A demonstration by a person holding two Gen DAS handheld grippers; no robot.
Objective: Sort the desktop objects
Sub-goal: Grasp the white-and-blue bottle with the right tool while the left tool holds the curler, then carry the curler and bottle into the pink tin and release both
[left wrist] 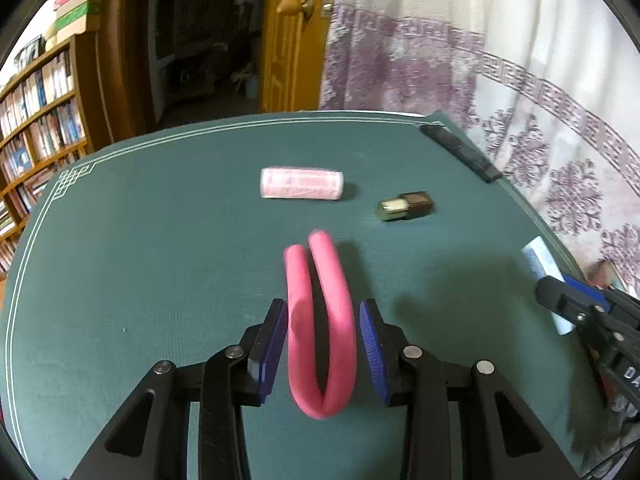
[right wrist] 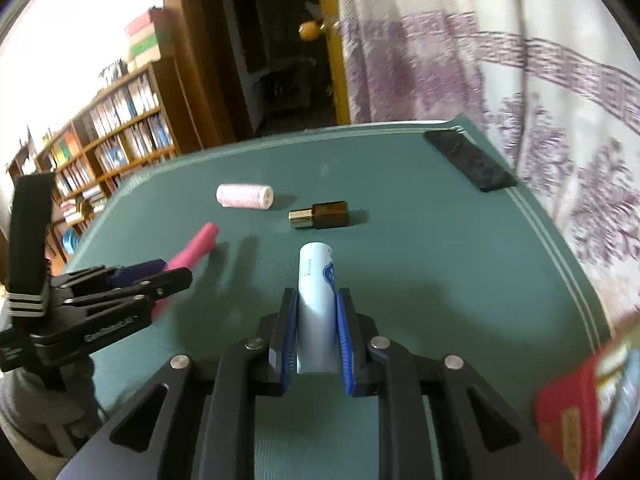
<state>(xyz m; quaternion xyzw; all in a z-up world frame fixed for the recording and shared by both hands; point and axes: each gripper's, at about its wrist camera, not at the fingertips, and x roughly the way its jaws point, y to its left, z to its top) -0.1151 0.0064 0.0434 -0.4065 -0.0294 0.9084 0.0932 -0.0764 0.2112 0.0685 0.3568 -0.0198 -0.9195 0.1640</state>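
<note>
A pink foam tube [left wrist: 322, 332], folded into a U, is pinched between the blue pads of my left gripper [left wrist: 324, 320], which is shut on it above the green mat [left wrist: 140, 260]. My right gripper [right wrist: 317, 314] is shut on a white cylinder with blue print [right wrist: 317, 296], lifted off the mat. A pale pink thread spool [left wrist: 302, 183] [right wrist: 245, 196] and a small brown bottle with a gold cap [left wrist: 406, 205] [right wrist: 319, 216] lie further back on the mat. In the right wrist view the left gripper [right wrist: 160, 276] and the pink tube's end [right wrist: 200, 244] show at the left.
A flat black bar [left wrist: 460, 152] [right wrist: 470, 162] lies at the mat's far right corner. A purple-patterned curtain [left wrist: 520, 100] hangs to the right, a bookshelf [left wrist: 36, 120] stands left, and a wooden door [left wrist: 288, 40] is behind. A red box [right wrist: 576, 412] sits at the near right.
</note>
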